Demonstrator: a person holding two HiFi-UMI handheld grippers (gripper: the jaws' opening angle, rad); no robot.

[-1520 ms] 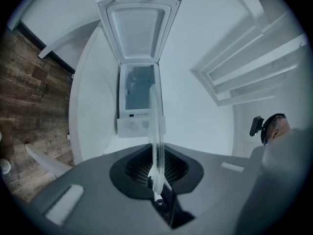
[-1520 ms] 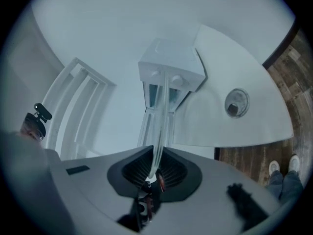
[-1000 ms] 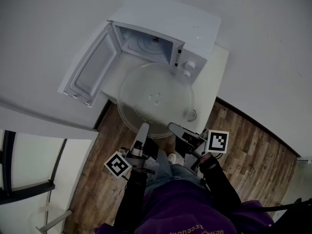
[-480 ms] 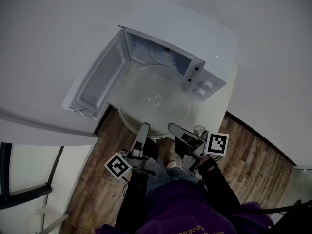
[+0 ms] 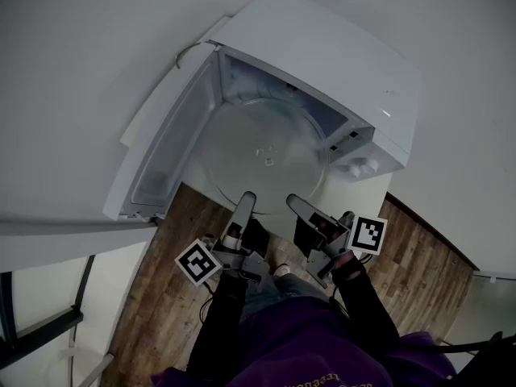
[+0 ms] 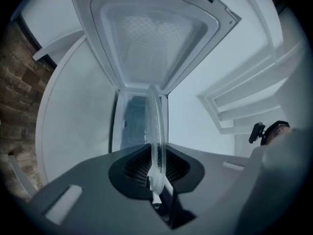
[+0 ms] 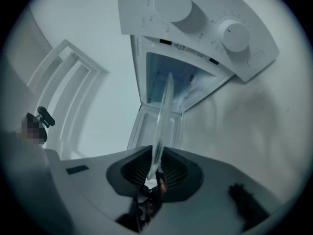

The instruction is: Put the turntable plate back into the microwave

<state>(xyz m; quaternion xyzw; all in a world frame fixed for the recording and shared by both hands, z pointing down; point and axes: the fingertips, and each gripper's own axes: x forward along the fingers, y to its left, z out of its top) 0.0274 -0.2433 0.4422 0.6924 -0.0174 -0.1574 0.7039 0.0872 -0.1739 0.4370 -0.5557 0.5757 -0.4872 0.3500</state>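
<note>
The round clear glass turntable plate point(image 5: 266, 156) lies flat, its far half inside the open white microwave point(image 5: 322, 47). My left gripper point(image 5: 245, 203) is shut on the plate's near rim at the left, and my right gripper point(image 5: 299, 206) is shut on it at the right. In the left gripper view the plate's rim point(image 6: 155, 131) stands edge-on between the ribbed pads of the left gripper point(image 6: 155, 173). The right gripper view shows the rim point(image 7: 164, 116) the same way in the right gripper point(image 7: 155, 168). Both pairs of jaws have just been opening a little, with the rim still between them.
The microwave door point(image 5: 169, 147) swings open to the left, close beside the plate. Two control knobs point(image 7: 171, 4) point(image 7: 234, 35) sit right of the opening. Wooden floor point(image 5: 169, 297) lies below, and a white surface point(image 5: 48, 224) reaches in at the left.
Both grippers have carried the plate forward toward the microwave. Its far edge, earlier in front of the opening, now sits inside the cavity.
</note>
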